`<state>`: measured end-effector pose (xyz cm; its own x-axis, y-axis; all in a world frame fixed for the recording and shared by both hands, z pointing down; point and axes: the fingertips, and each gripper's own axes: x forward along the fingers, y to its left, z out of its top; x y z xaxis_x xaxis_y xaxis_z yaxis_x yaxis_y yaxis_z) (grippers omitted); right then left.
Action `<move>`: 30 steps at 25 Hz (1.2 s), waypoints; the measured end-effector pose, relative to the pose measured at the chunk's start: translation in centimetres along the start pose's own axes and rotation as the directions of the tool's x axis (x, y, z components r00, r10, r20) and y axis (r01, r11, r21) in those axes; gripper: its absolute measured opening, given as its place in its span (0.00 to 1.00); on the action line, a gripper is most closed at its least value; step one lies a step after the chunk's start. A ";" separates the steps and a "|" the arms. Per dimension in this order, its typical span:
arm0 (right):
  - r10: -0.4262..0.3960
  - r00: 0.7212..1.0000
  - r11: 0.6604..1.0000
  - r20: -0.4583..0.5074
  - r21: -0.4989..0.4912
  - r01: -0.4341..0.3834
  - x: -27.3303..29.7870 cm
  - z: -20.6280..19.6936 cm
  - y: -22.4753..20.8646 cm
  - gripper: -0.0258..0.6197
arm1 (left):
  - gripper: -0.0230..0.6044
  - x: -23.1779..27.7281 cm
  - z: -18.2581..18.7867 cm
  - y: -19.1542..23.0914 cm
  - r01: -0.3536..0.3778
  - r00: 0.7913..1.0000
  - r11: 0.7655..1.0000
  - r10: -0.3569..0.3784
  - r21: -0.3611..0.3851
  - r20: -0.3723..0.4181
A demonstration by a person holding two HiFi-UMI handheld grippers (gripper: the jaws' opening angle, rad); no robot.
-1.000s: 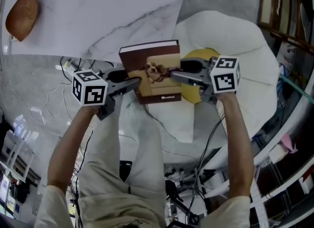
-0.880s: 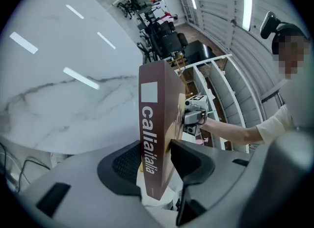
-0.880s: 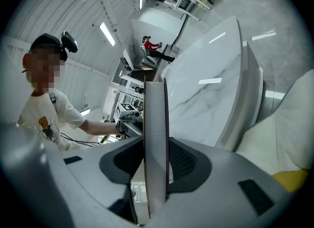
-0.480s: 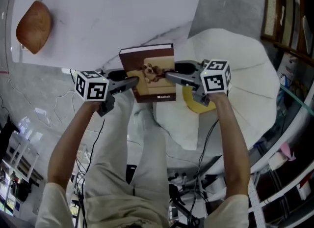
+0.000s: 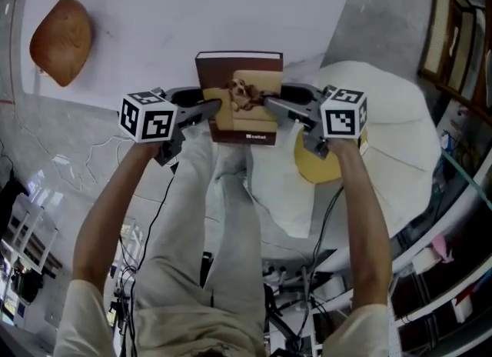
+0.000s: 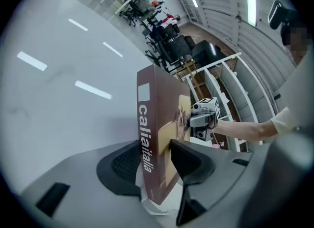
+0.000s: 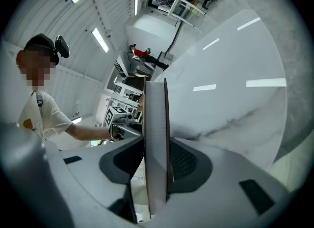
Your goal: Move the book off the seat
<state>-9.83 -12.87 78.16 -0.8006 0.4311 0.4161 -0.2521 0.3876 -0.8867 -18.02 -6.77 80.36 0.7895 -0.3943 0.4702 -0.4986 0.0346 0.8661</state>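
1. Closest to the head camera, the person's forearms reach forward to the left gripper and the right gripper. Each is clamped on one side edge of the book, which hangs flat between them, cover up.
2. Since a second ago both grippers have carried the book away from the white seat. Then it overlapped the yellow round thing on the seat; now that thing lies clear of it, beneath the right gripper.
3. The book's far half now overlaps the near edge of the marble table. No view shows whether it touches the tabletop.
4. The grip looks unchanged: both pairs of jaws are pressed on the same edges as before.
5. The left gripper view alone shows the brown spine with its white lettering, pinched between the jaws of the left gripper, and the right gripper beyond the book.
6. The right gripper view alone shows the pale page edges of the book, squeezed between the pads of the right gripper.
7. Only the head view shows the cover picture.
8. Farthest off, a brown loaf lies on the table's left part.
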 end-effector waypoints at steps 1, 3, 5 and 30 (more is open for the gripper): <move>-0.009 1.000 1.000 0.009 -0.003 0.009 0.2 0.5 -0.1 0.28 | 0.34 -0.1 0.5 0.2 -0.009 1.000 1.000 0.009 0.006 0.007; -0.028 0.999 1.000 0.030 -0.007 0.029 0.4 1.8 -0.5 0.28 | 0.34 -0.3 1.9 0.7 -0.029 0.999 1.000 0.028 0.007 0.027; -0.047 0.998 0.999 0.043 0.002 0.047 0.8 3.1 -0.9 0.28 | 0.34 -0.5 3.2 1.3 -0.060 0.997 0.998 0.060 -0.009 0.044; -0.629 0.777 0.776 0.023 -0.048 0.629 1.6 4.4 -5.7 0.35 | 0.31 0.5 6.2 4.9 -0.385 0.917 0.923 0.385 -0.021 0.107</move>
<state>-12.02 -17.98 82.99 -0.4762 0.0727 0.8763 -0.6732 0.6110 -0.4166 -22.28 -12.47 83.83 0.4934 -0.4461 0.7467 -0.7567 0.2032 0.6214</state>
